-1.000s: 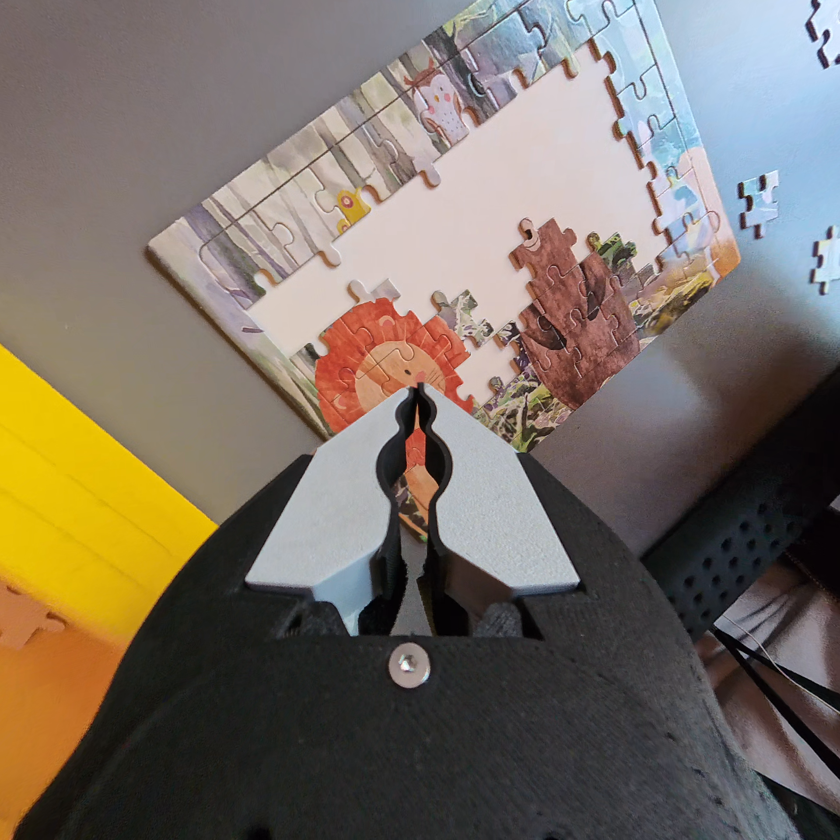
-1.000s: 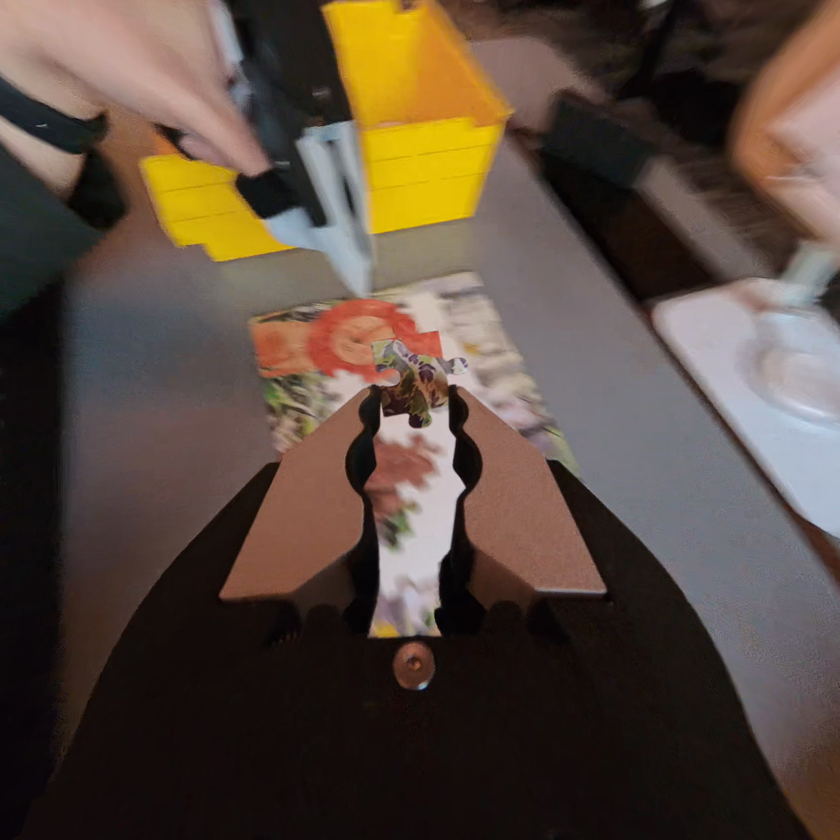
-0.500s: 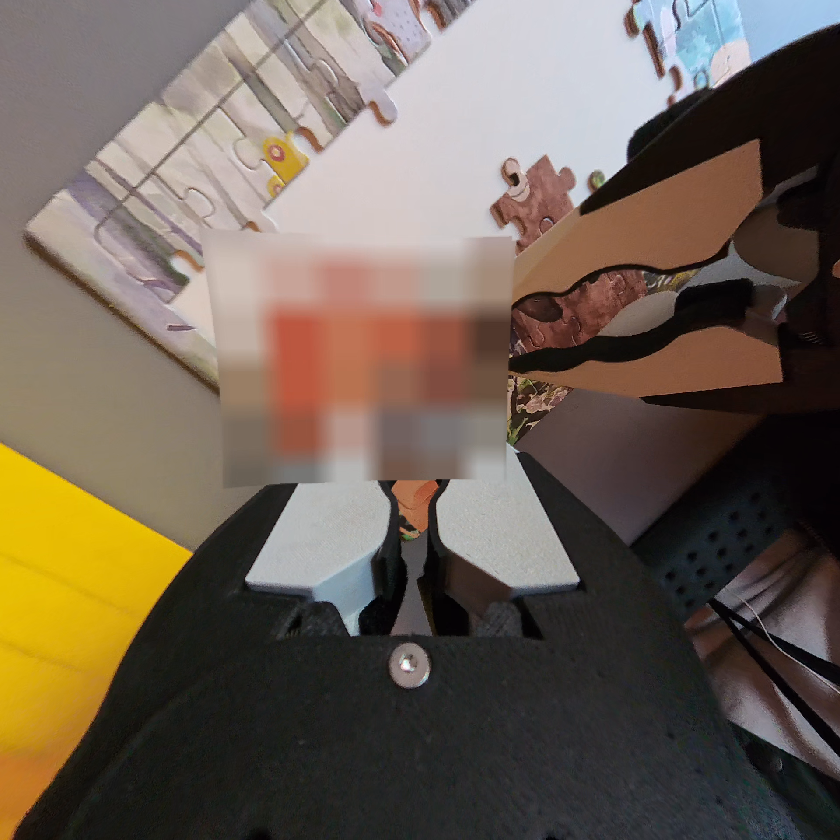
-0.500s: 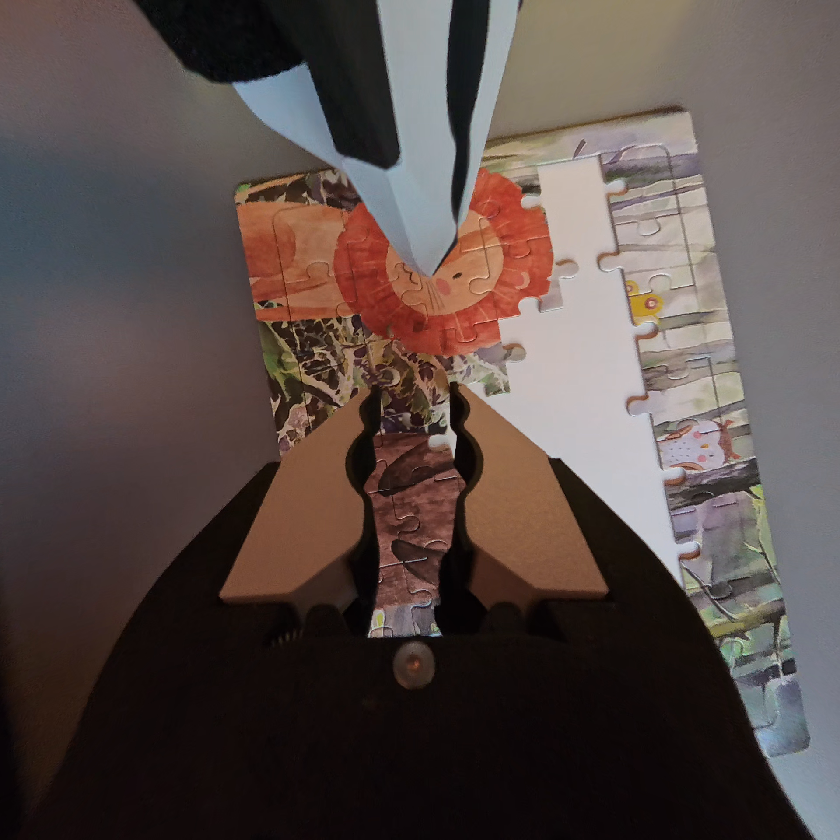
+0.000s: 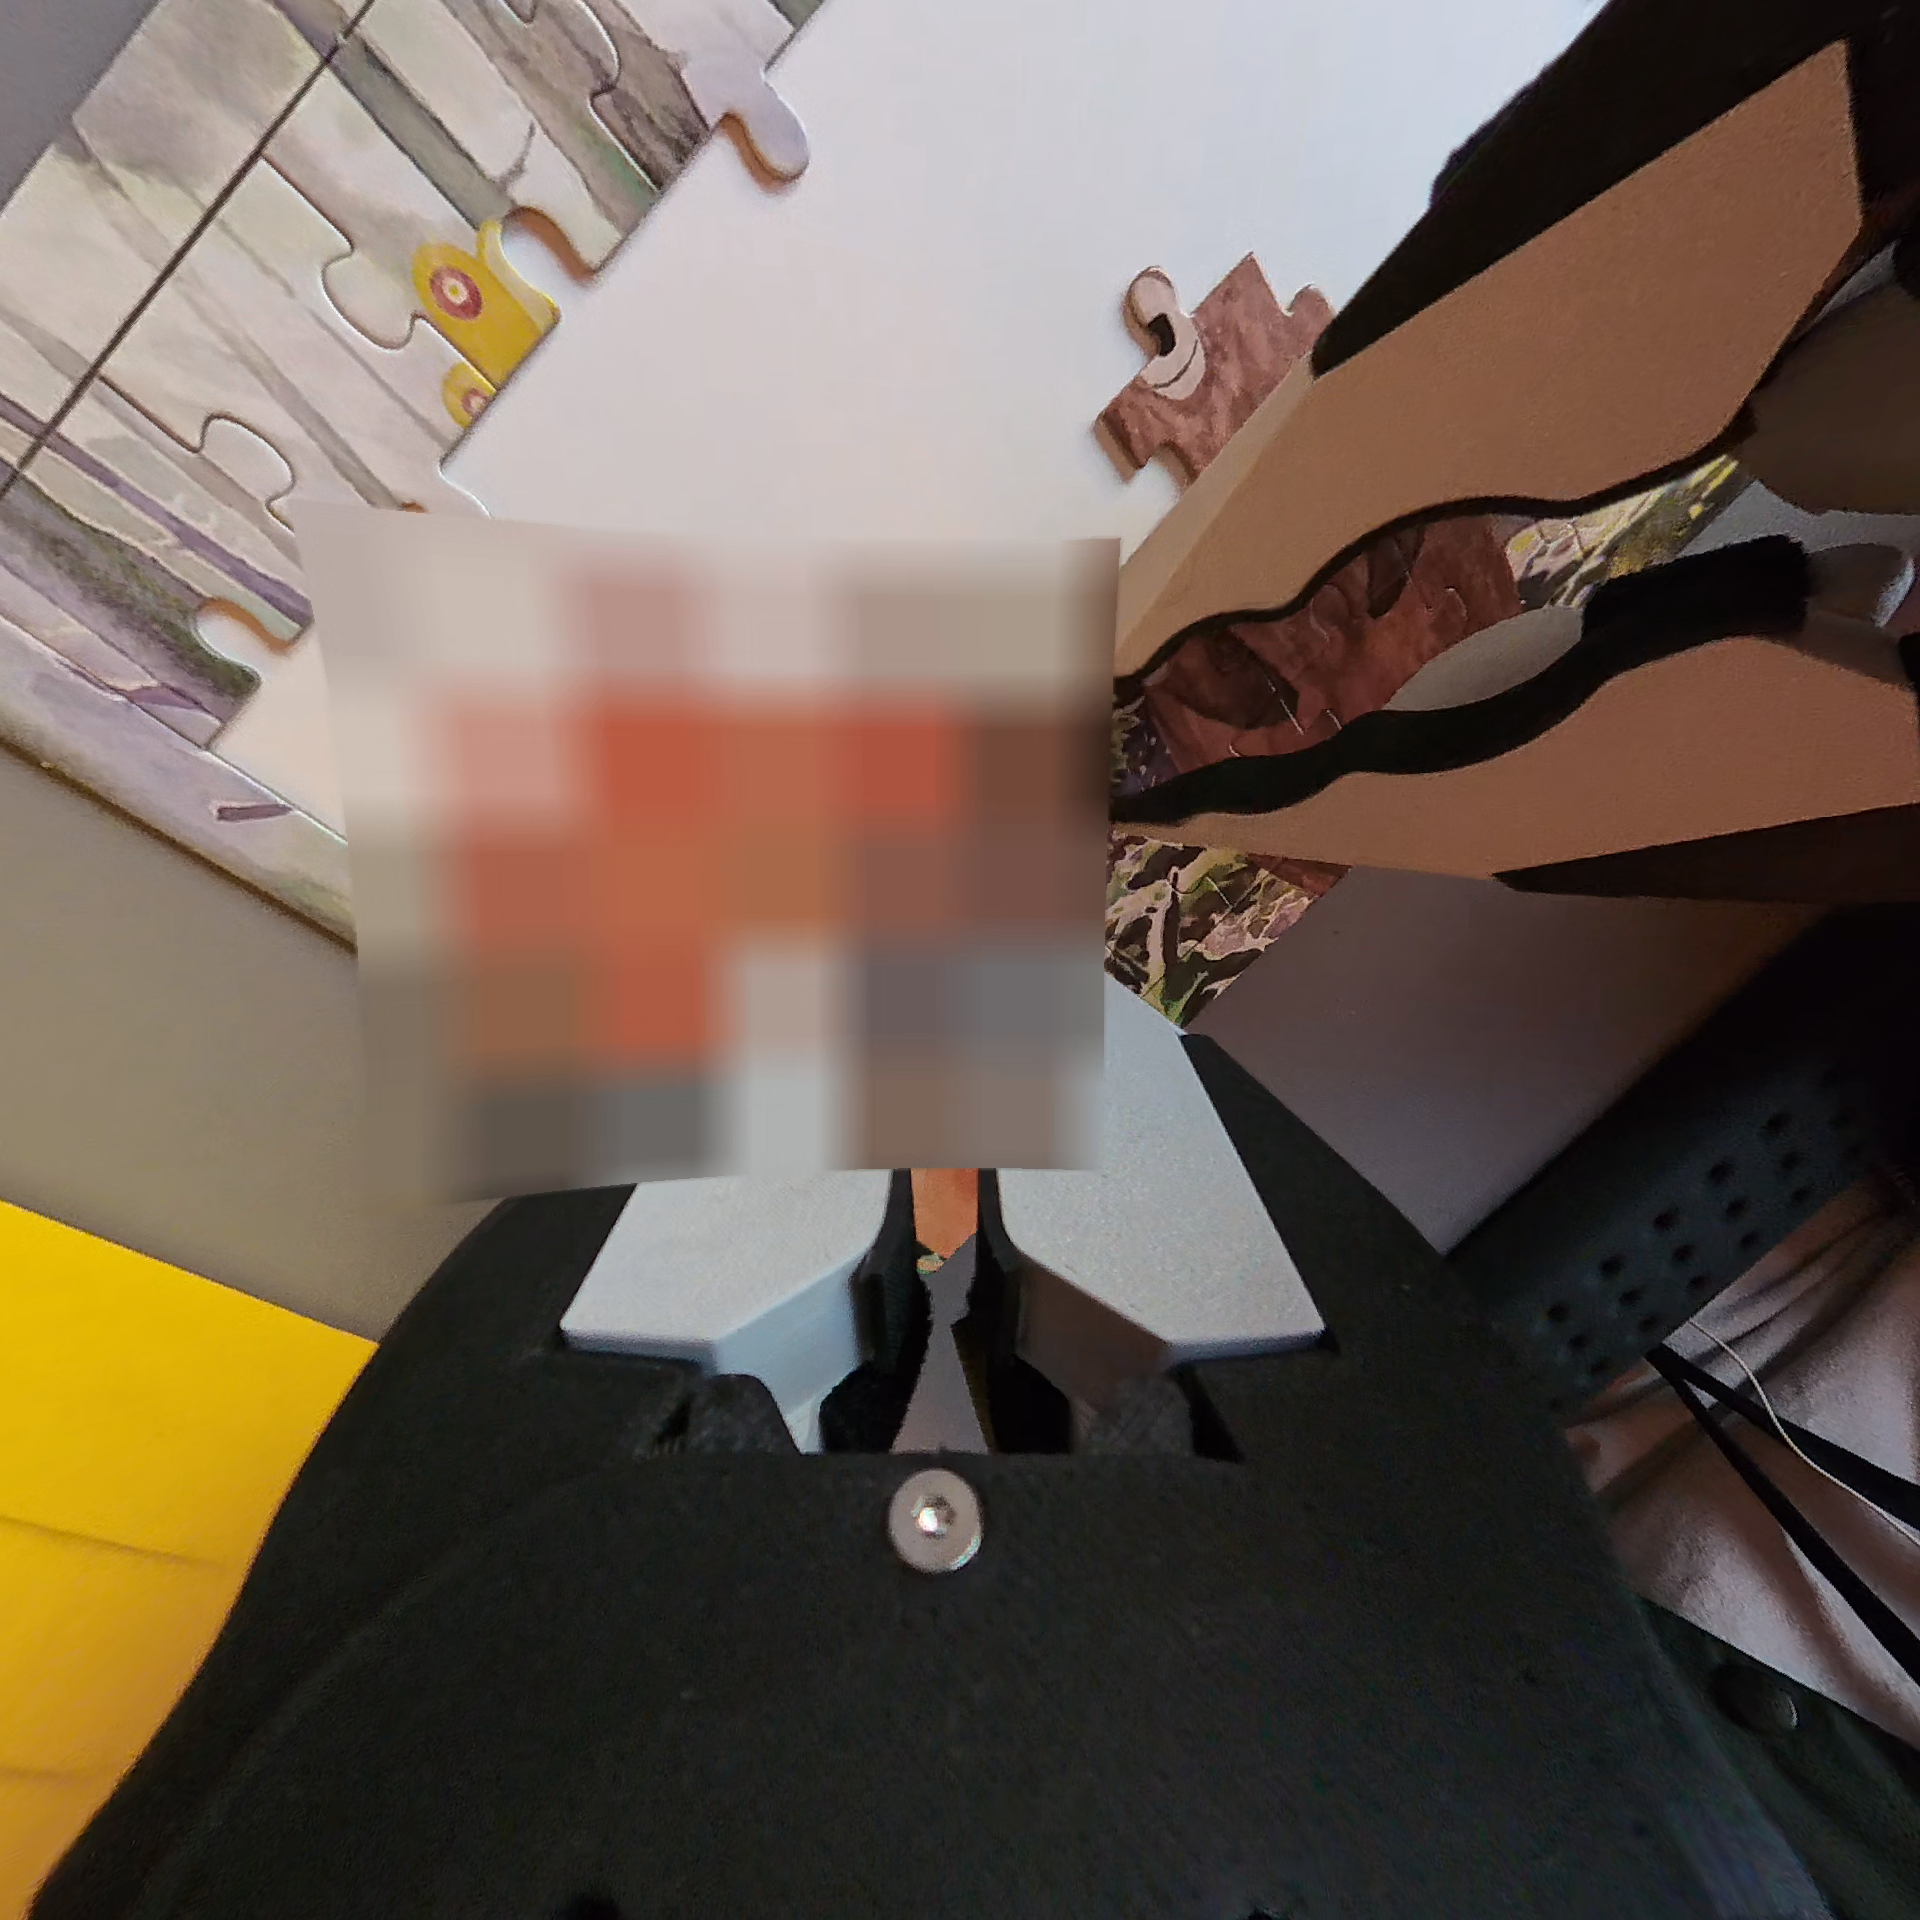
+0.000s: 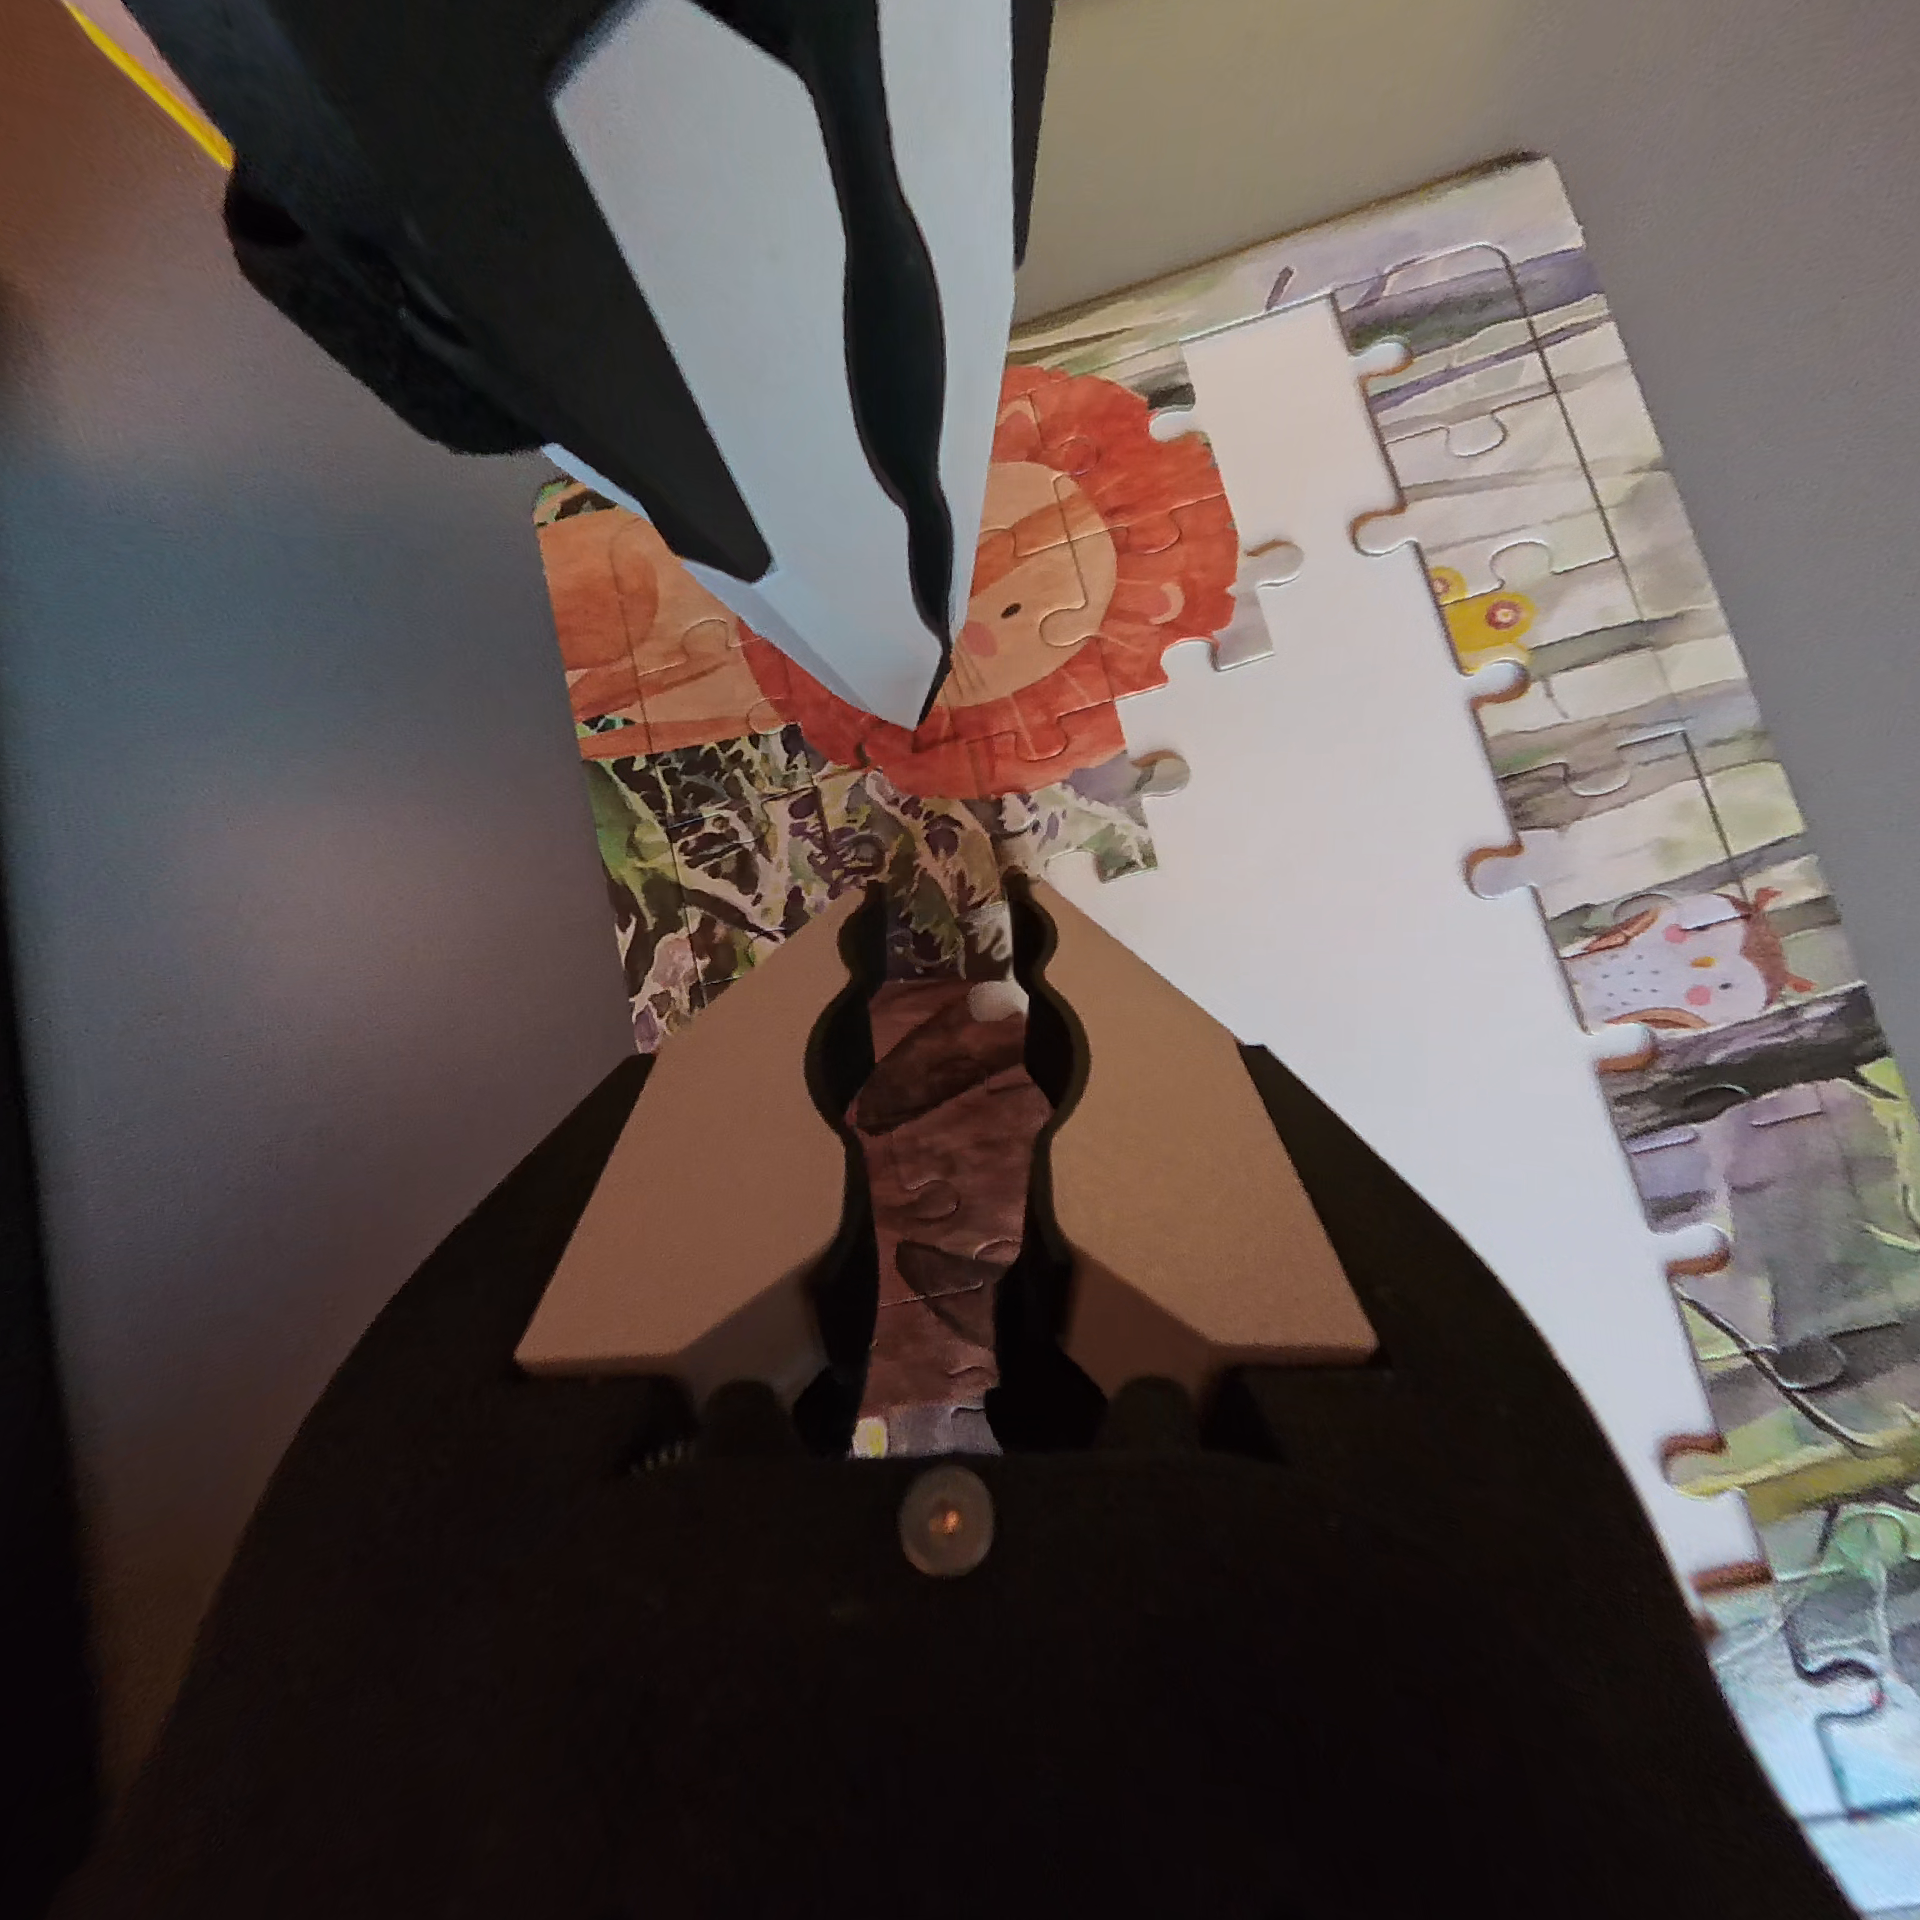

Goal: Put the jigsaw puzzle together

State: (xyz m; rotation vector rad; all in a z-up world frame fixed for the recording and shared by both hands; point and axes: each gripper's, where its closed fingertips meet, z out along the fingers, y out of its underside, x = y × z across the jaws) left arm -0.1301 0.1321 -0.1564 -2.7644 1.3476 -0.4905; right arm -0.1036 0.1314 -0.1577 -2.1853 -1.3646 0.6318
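Two sets of fingers logged: left gripper [image 6: 930, 712] pinched shut on nothing, tips pressed onto the lion's mane [image 6: 1122, 540]; right gripper [image 6: 940, 899] slightly parted, apparently empty, low over the foliage pieces [image 6: 748, 831]. Jigsaw puzzle [image 6: 1621, 644] flat on the grey surface [image 6: 312, 831], middle band [image 6: 1330, 831] unfilled. Likely risk: sideways drag on lifting either tip, popping seated pieces loose or sliding the board.

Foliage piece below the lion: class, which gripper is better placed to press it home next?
Right, probably: the right gripper has its tips either side of the foliage piece, while the left gripper, shut, rests on the lion.
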